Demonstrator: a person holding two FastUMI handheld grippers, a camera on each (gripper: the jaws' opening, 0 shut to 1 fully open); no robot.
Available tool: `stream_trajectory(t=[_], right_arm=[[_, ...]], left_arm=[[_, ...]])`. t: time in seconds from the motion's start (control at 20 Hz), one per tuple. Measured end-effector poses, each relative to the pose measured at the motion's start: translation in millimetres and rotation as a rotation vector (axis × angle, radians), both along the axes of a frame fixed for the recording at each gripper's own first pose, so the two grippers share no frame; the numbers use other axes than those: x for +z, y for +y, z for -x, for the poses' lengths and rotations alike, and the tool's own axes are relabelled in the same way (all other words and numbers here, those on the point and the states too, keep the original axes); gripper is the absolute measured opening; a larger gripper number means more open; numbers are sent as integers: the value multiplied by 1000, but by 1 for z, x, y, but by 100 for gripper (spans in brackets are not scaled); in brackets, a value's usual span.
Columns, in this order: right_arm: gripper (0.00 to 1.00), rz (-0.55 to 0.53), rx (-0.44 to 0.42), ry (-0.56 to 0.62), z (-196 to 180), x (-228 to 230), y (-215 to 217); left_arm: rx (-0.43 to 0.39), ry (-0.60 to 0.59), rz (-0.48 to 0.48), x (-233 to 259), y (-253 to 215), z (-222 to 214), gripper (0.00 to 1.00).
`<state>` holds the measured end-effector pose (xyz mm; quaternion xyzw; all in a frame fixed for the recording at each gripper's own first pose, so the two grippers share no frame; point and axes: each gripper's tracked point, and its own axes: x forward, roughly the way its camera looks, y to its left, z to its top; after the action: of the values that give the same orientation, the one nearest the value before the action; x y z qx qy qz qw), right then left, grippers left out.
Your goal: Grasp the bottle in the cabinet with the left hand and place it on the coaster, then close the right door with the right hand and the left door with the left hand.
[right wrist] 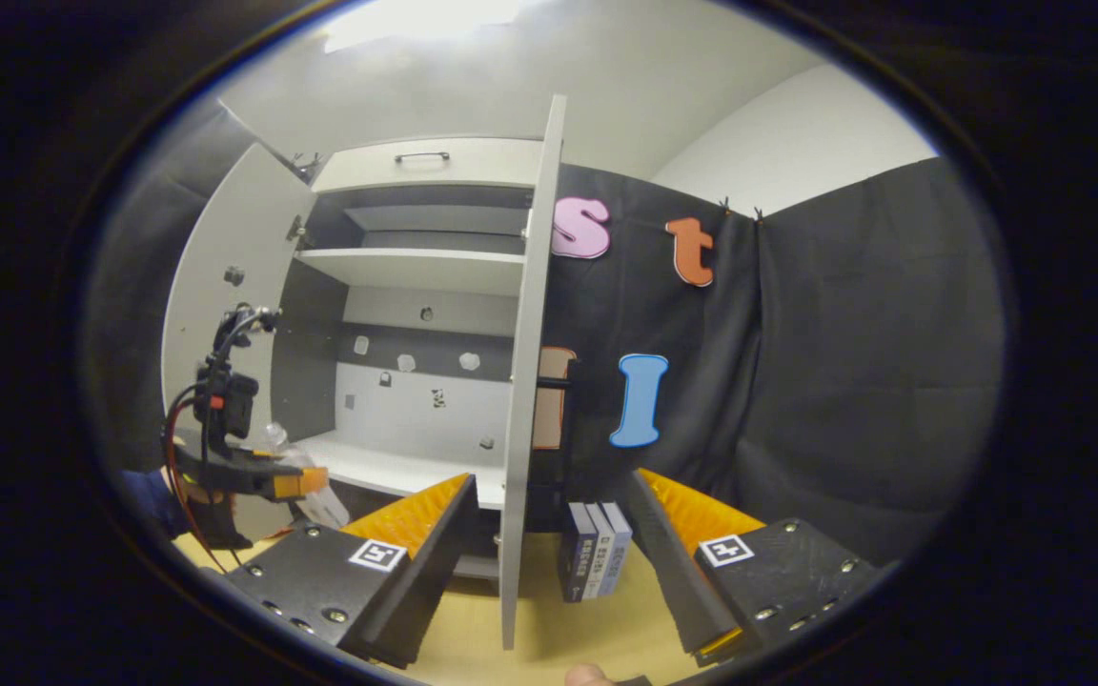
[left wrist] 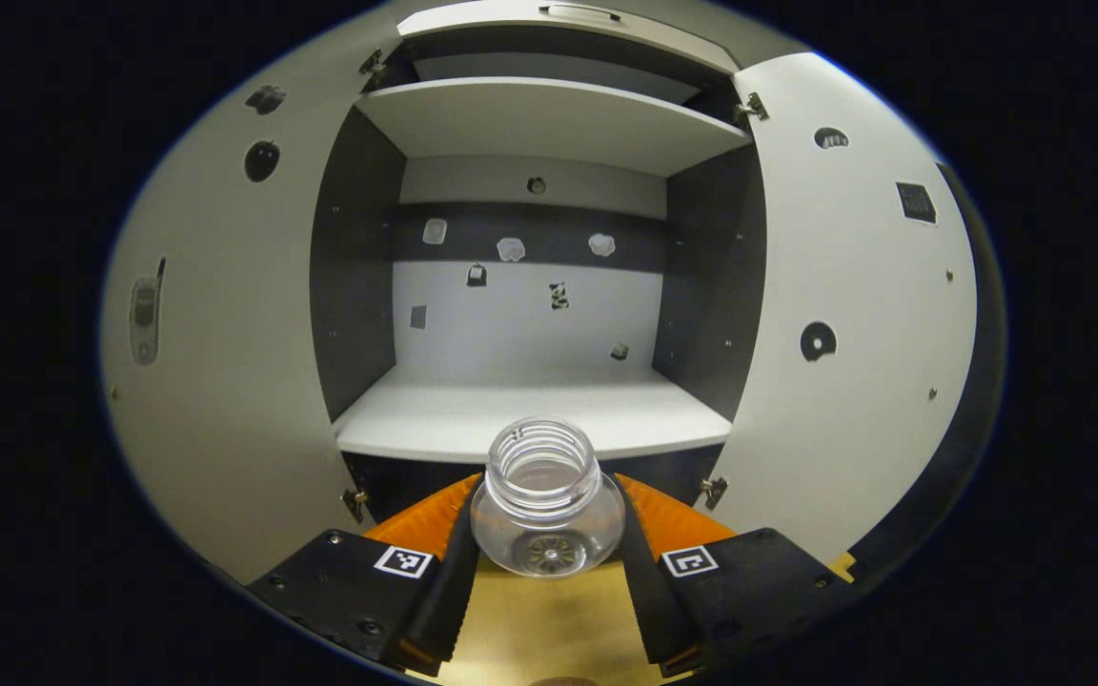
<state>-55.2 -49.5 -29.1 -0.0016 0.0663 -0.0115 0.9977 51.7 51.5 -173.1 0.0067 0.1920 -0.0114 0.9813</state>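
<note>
A clear bottle with no cap sits between the fingers of my left gripper, which is shut on it, both fingers pressing its sides. I look down into its open neck, with the wooden tabletop below, just in front of the open cabinet's lower shelf. The right gripper view shows that left gripper at the far left with the bottle in front of the cabinet. My right gripper stands open, and the edge of the right door lies on the line between its fingers, farther off.
Both cabinet doors stand wide open: the left door and the right door. An upper shelf crosses the cabinet. A few books stand on the table by the right door's foot. Black cloth wall lies to the right.
</note>
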Motion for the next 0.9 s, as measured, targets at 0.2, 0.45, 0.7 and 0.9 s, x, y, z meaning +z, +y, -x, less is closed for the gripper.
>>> stream_trajectory(t=[0.2, 0.45, 0.7, 0.9], right_arm=[[94, -3, 23, -4, 2, 1, 7], [96, -5, 49, -13, 2, 5, 11], [94, 4, 47, -13, 1, 4, 7], [96, 17, 34, -12, 0, 3, 1]], left_arm=[[-18, 117, 22, -59, 0, 47, 73], [-32, 236, 87, -129, -4, 98, 74], [5, 332, 141, -191, -3, 131, 75], [0, 396, 132, -222, -7, 151, 76]])
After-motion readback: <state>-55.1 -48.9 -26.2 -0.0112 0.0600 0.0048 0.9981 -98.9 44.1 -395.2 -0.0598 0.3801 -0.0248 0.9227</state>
